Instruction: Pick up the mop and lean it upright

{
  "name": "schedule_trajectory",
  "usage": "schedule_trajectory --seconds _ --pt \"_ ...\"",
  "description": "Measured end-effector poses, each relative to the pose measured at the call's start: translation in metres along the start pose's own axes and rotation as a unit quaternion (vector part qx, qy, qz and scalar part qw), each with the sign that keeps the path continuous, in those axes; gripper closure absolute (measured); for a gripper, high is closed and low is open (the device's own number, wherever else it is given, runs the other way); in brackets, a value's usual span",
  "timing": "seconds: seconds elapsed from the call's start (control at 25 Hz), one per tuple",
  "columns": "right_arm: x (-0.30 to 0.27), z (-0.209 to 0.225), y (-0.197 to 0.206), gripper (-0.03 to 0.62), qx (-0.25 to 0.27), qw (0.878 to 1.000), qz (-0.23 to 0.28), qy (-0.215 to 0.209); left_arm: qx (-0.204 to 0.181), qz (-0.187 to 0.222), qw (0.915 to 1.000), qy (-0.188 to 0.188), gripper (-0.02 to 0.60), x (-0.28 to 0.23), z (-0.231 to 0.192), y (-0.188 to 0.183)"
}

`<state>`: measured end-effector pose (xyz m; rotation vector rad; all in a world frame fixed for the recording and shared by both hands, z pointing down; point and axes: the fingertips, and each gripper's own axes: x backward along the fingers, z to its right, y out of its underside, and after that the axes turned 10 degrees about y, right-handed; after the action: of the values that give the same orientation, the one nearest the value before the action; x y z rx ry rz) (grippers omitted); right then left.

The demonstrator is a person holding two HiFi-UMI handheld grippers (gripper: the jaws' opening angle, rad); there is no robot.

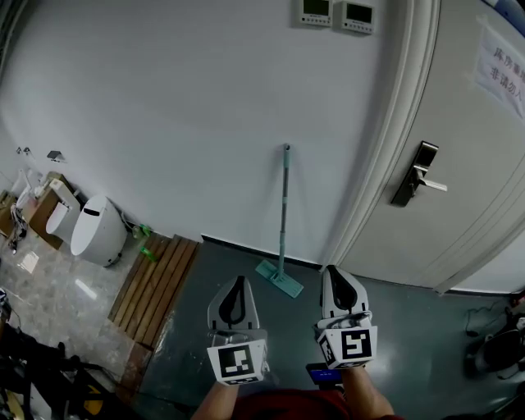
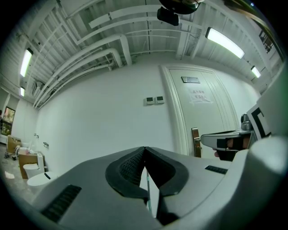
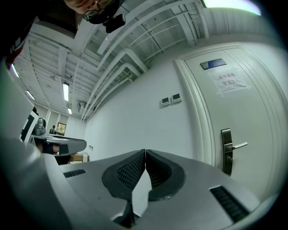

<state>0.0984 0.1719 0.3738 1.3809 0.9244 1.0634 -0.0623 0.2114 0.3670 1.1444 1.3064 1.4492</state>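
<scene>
The mop (image 1: 284,221) stands upright against the white wall (image 1: 180,123), its flat head on the dark floor (image 1: 394,328) at the skirting, at 12 o'clock from both grippers. The left gripper (image 1: 238,283) and right gripper (image 1: 335,272) hang side by side, well apart from the mop, each with its fingers pressed together tip to tip. Bare floor lies between them and the mop head. A door (image 1: 459,164) with a lever handle (image 1: 420,176) stands at 2 o'clock. Wooden slats (image 1: 156,283) and a white rounded unit (image 1: 97,230) lie at 10 o'clock. 2 wall panels (image 1: 336,12) sit above the mop.
</scene>
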Motion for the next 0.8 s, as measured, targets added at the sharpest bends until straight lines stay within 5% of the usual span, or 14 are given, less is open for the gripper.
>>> schedule_trajectory --seconds 0.44,0.8 --pt "-0.075 -0.05 0.007 0.576 0.011 0.999 0.0 0.035 0.003 0.002 0.9994 0.034 0.568 -0.047 -0.087 0.005" --pt "-0.102 -0.056 0.014 0.576 0.014 0.999 -0.005 0.049 0.016 -0.003 0.9985 0.053 0.568 -0.079 -0.101 0.018"
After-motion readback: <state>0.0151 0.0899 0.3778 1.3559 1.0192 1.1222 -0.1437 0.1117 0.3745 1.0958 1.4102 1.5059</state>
